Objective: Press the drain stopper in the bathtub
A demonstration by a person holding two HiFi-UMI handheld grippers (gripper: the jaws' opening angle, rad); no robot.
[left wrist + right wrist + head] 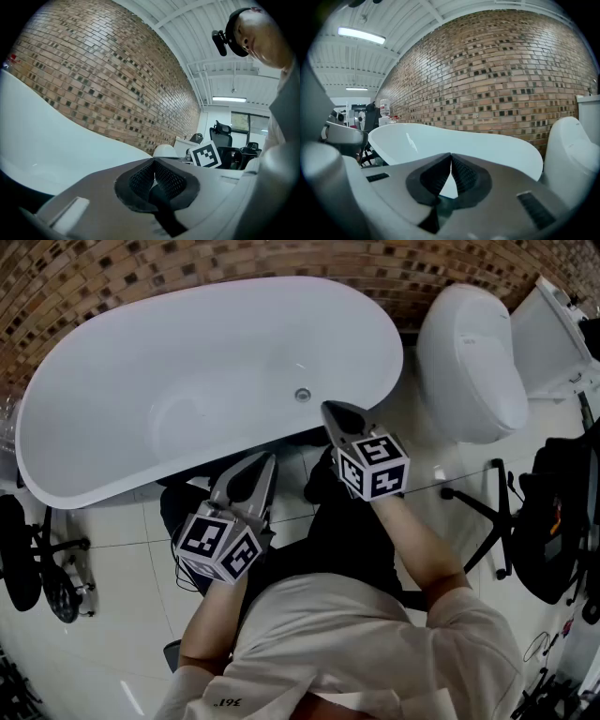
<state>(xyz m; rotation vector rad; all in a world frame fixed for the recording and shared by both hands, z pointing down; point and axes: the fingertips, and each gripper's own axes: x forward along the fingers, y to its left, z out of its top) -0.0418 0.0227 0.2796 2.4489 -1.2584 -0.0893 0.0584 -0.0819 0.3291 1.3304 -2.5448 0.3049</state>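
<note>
A white oval bathtub (pixel 112 381) fills the upper left of the head view, with a small round metal drain stopper (pixel 302 395) on its floor near the right end. My left gripper (pixel 265 460) hovers below the tub's near rim, shut with nothing between its pads. My right gripper (pixel 330 411) points at the near rim just right of the stopper, also shut and empty. In the left gripper view the tub wall (pixel 51 145) lies ahead of the shut gripper (pixel 153 176). The right gripper view shows the tub rim (pixel 487 140) beyond the closed gripper (pixel 451 159).
A white toilet (pixel 473 362) stands right of the tub, its tank (pixel 553 329) at the far right. A brick wall (pixel 112 277) runs behind. Black office chairs (pixel 37 559) sit left and a chair base (pixel 487 507) right, on a white tiled floor (pixel 103 615).
</note>
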